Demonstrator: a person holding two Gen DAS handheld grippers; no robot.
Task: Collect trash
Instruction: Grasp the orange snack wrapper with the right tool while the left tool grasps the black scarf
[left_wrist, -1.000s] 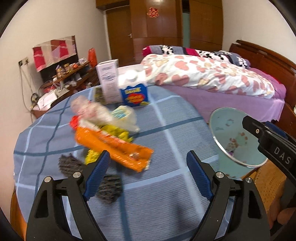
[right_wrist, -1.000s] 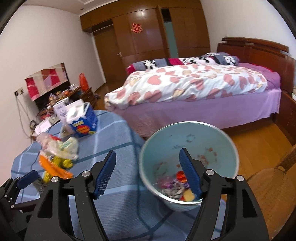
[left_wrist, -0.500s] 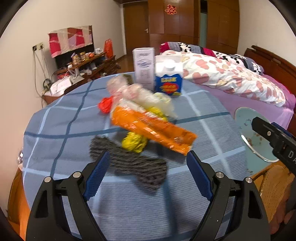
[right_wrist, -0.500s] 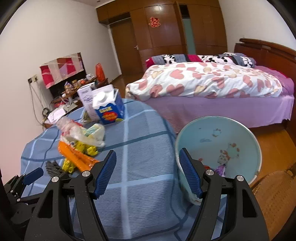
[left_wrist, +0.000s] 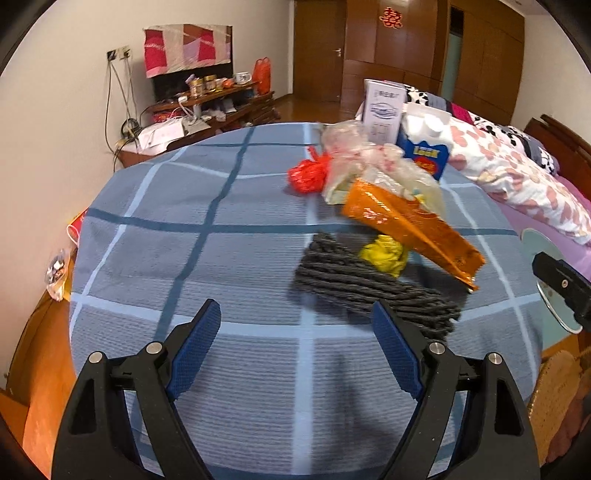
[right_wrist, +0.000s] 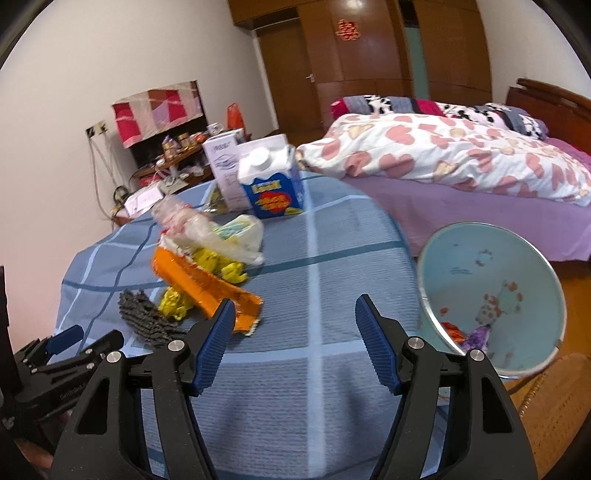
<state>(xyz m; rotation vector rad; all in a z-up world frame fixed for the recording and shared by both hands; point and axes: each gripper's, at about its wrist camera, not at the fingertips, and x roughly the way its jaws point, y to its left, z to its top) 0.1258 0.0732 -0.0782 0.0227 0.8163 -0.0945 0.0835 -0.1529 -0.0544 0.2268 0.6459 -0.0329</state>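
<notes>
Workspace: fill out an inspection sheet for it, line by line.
Surface: round table under blue checked cloth.
Job's things: orange wrapper, yellow wrapper, clear bag, red bag, dark grey cloth in a heap; light blue bin beside the table, trash inside.
Clutter: milk carton, white box.
Grippers: left gripper jaws open, empty; right gripper jaws open, just closing, empty.
Cables: wires on wall.
Surroundings: bed, wardrobe.

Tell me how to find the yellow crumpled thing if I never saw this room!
Look at the round table with the blue checked cloth, then at the trash pile on it. A long orange wrapper lies across the pile, and the yellow crumpled wrapper peeks out from under it, beside the dark grey knitted cloth. It is the only bright yellow, balled-up piece.
</notes>
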